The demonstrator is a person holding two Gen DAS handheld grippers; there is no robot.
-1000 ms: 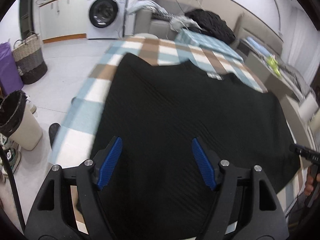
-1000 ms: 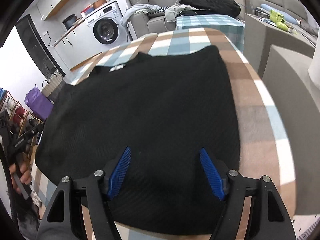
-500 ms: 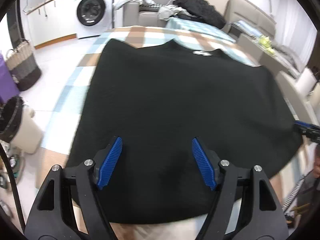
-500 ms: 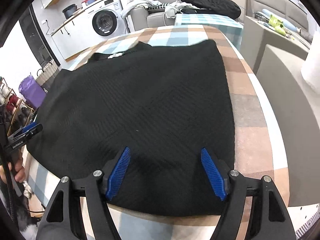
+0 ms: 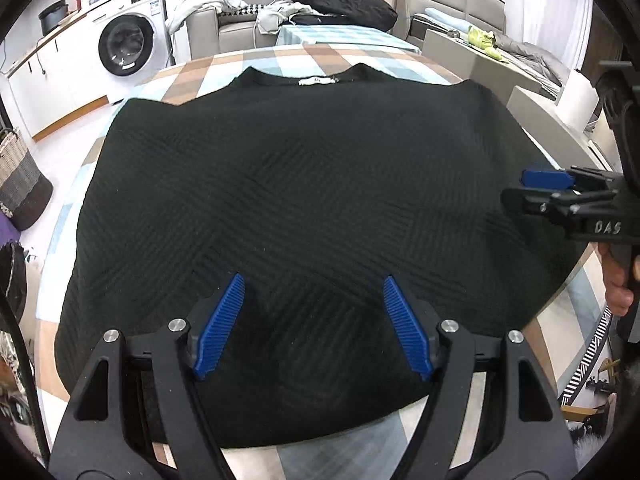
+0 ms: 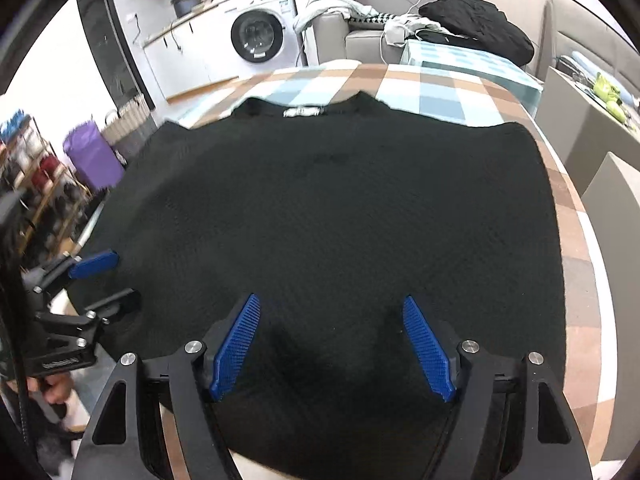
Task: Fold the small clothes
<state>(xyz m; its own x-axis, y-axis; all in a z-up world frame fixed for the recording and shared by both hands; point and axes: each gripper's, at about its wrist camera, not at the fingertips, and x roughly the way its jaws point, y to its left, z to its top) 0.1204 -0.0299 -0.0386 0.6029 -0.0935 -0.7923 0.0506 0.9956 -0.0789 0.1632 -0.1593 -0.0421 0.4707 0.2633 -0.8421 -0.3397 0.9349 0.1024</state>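
A black knit top (image 5: 312, 180) lies spread flat on the checked tablecloth (image 5: 304, 56), its white neck label (image 5: 318, 80) at the far side. My left gripper (image 5: 312, 278) hovers open over the near hem, with nothing between its blue pads. In the right wrist view the same top (image 6: 340, 208) fills the table, and my right gripper (image 6: 330, 297) is open above the near hem, also empty. The right gripper (image 5: 528, 188) shows at the right edge of the left wrist view. The left gripper (image 6: 108, 280) shows at the left edge of the right wrist view.
A washing machine (image 5: 126, 46) and a sofa with a black clothes pile (image 5: 344, 0) stand beyond the table. A woven basket (image 5: 20, 184) and a purple bin (image 6: 94, 156) stand on the floor to the left. Grey boxes (image 6: 612, 200) stand to the right.
Both grippers have slid sideways along the near edge and rolled level, so the top now sits square in each view. Each gripper appears larger in the other's view. Both jaws stay open.
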